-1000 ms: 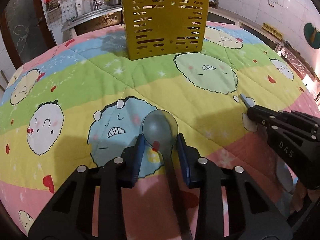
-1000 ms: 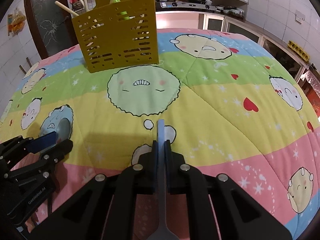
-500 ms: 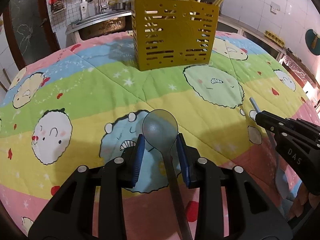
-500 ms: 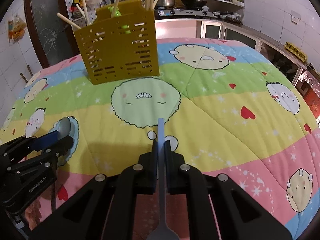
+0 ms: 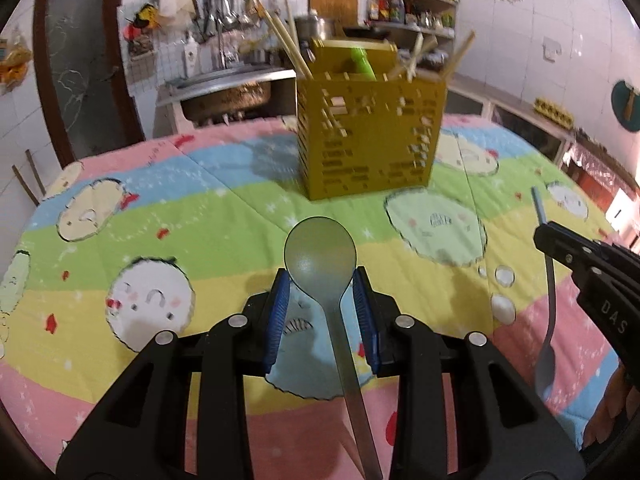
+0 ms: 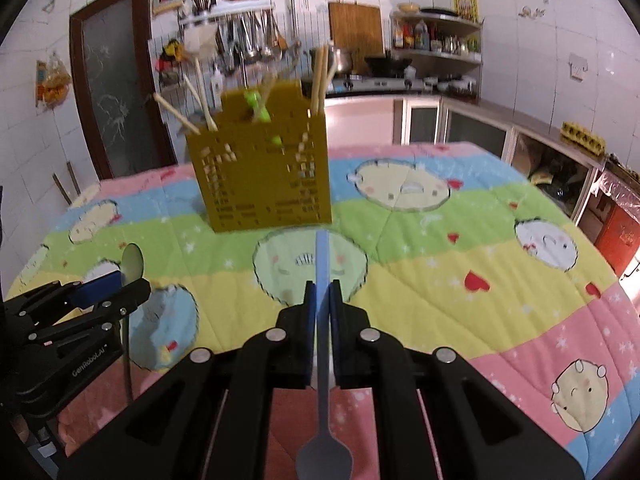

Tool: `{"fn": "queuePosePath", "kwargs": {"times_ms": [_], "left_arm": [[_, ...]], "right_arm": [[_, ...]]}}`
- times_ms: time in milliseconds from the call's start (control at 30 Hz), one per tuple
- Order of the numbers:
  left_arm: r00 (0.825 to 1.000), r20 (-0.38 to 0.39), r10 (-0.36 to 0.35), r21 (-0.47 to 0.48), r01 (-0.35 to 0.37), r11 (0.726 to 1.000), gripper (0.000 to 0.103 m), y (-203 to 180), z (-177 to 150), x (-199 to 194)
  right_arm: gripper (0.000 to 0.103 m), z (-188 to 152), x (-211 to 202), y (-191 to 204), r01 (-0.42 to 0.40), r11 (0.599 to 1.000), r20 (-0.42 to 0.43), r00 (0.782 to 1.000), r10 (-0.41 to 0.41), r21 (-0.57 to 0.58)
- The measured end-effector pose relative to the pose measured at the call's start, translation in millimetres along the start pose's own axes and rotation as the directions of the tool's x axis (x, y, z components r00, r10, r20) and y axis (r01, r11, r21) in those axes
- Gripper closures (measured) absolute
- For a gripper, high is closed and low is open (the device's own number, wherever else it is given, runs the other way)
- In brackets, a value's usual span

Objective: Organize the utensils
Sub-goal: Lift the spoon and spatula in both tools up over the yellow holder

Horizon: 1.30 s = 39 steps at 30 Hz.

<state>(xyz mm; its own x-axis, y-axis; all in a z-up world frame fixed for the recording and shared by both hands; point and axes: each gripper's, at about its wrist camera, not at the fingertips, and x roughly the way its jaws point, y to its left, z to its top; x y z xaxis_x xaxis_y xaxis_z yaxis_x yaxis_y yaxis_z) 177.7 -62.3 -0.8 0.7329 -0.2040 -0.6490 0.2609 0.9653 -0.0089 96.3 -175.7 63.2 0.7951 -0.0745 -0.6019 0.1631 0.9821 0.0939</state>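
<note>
My left gripper (image 5: pixel 321 294) is shut on a grey spoon (image 5: pixel 320 248), bowl pointing forward, held above the quilt. It also shows in the right wrist view (image 6: pixel 116 284) with the spoon (image 6: pixel 133 261). My right gripper (image 6: pixel 322 292) is shut on a blue-handled spoon (image 6: pixel 322 256), handle forward, bowl toward the camera. In the left wrist view the right gripper (image 5: pixel 544 236) holds that spoon (image 5: pixel 550 288) at the right. A yellow slotted utensil basket (image 5: pixel 370 138) stands ahead on the quilt, holding chopsticks and a green item; it also shows in the right wrist view (image 6: pixel 260 168).
A colourful cartoon quilt (image 6: pixel 440 248) covers the table. Behind it are a kitchen counter with a sink (image 5: pixel 224 88), a stove and shelves (image 6: pixel 436 60), and a dark door (image 6: pixel 112 80) at the left.
Both grippers have risen and tilted up with their spoons, so the basket and the kitchen behind it show more fully. Both grips are unchanged.
</note>
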Motion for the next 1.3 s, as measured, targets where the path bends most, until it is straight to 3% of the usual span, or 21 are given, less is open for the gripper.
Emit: {"fn": "queuePosePath", "kwargs": {"times_ms": [467, 1300], "left_arm": [[0.981, 0.191, 0.028, -0.035, -0.022, 0.999, 0.071, 16.9, 30.7, -35.5], [0.951, 0.303, 0.063, 0.014, -0.070, 0.997, 0.072, 17.8, 74.6, -72.4]], "right_arm": [[0.096, 28.1, -32.7, 2.2, 0.004, 1.000, 0.200, 0.980, -0.003, -0.002], [0.096, 68.4, -42.1, 6.7, -0.008, 1.000, 0.289, 0.957, 0.013, -0.020]]}}
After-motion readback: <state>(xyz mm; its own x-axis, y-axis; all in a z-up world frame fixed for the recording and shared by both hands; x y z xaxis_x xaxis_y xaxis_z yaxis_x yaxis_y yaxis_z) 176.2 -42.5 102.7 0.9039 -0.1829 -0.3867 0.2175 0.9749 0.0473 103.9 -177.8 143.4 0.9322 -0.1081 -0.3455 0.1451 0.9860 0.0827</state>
